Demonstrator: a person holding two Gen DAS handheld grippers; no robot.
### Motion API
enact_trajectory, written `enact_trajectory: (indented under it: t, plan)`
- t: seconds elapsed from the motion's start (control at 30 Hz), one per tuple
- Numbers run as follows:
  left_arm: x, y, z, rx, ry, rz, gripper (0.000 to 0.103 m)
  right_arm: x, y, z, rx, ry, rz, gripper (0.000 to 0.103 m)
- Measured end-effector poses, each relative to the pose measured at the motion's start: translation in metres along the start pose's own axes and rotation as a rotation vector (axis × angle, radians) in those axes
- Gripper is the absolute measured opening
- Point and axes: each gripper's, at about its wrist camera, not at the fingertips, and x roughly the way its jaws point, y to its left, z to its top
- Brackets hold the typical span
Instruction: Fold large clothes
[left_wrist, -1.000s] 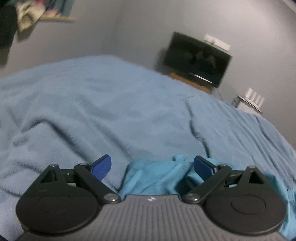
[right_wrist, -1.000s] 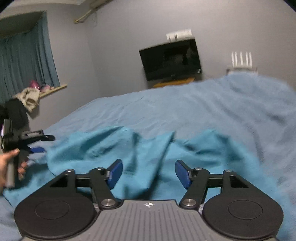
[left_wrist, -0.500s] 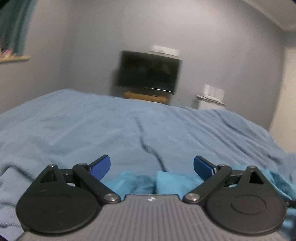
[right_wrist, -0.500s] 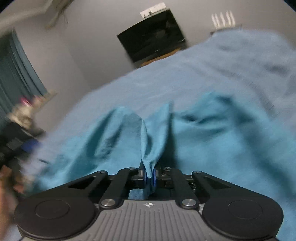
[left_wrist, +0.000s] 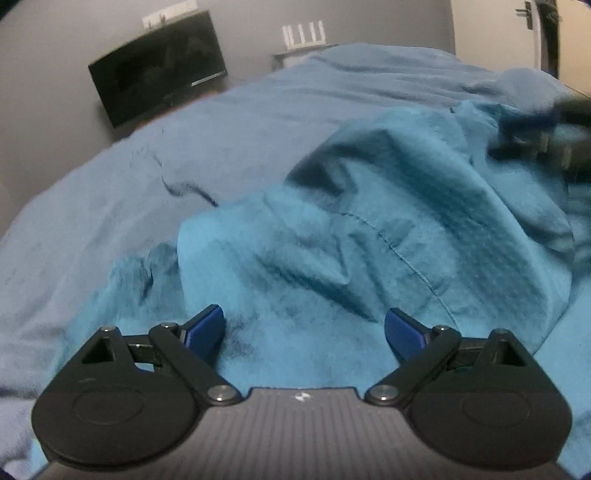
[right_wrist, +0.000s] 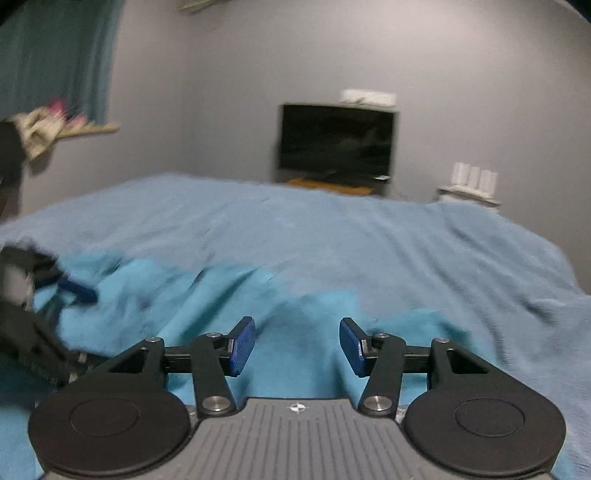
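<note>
A teal garment (left_wrist: 351, 251) lies crumpled on the blue bed cover (left_wrist: 258, 110). My left gripper (left_wrist: 304, 326) is open and empty, just above the garment's near part. The right gripper shows blurred at the far right of the left wrist view (left_wrist: 546, 136), over the garment's far side. In the right wrist view the garment (right_wrist: 207, 306) spreads left and below my right gripper (right_wrist: 297, 345), which is open and empty above it. The left gripper (right_wrist: 40, 295) shows blurred at the left edge there.
The bed cover (right_wrist: 369, 236) fills the room's middle. A dark TV (right_wrist: 336, 144) stands against the grey back wall, with a white router (right_wrist: 472, 177) to its right. A curtain (right_wrist: 55, 55) and a shelf with clothes (right_wrist: 48, 125) are at the left.
My right gripper was shut on a fold of the garment and has opened and let go. My left gripper swung right and now looks down over the garment.
</note>
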Motion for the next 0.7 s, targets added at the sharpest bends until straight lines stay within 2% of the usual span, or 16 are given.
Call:
enact_trajectory:
  t: [0.13,0.3,0.4,0.47,0.53,0.63,0.7]
  plan:
    - [0.011,0.003,-0.002,0.006,0.035,-0.003,0.097,0.044,0.007,-0.024,-0.056,0.175,-0.027,0.053]
    - [0.014,0.001,-0.003,0.002,0.038,-0.002,0.099,0.045,-0.005,-0.030,0.022,0.194,-0.023,0.058]
    - [0.002,0.005,-0.006,-0.007,0.020,-0.019,0.099,0.039,-0.011,-0.026,0.038,0.145,-0.013,0.058]
    - [-0.011,0.024,-0.003,-0.086,-0.023,-0.042,0.099,0.025,-0.027,-0.014,0.061,0.081,-0.002,0.059]
    - [-0.027,0.054,-0.003,-0.207,-0.085,-0.033,0.099,0.010,-0.046,-0.005,0.079,0.037,-0.041,0.059]
    - [-0.046,0.108,-0.006,-0.388,-0.181,0.067,0.099,0.006,-0.083,0.010,0.130,0.033,-0.126,0.060]
    - [-0.049,0.137,-0.008,-0.471,-0.204,0.144,0.099,0.006,-0.108,0.013,0.146,0.070,-0.174,0.062]
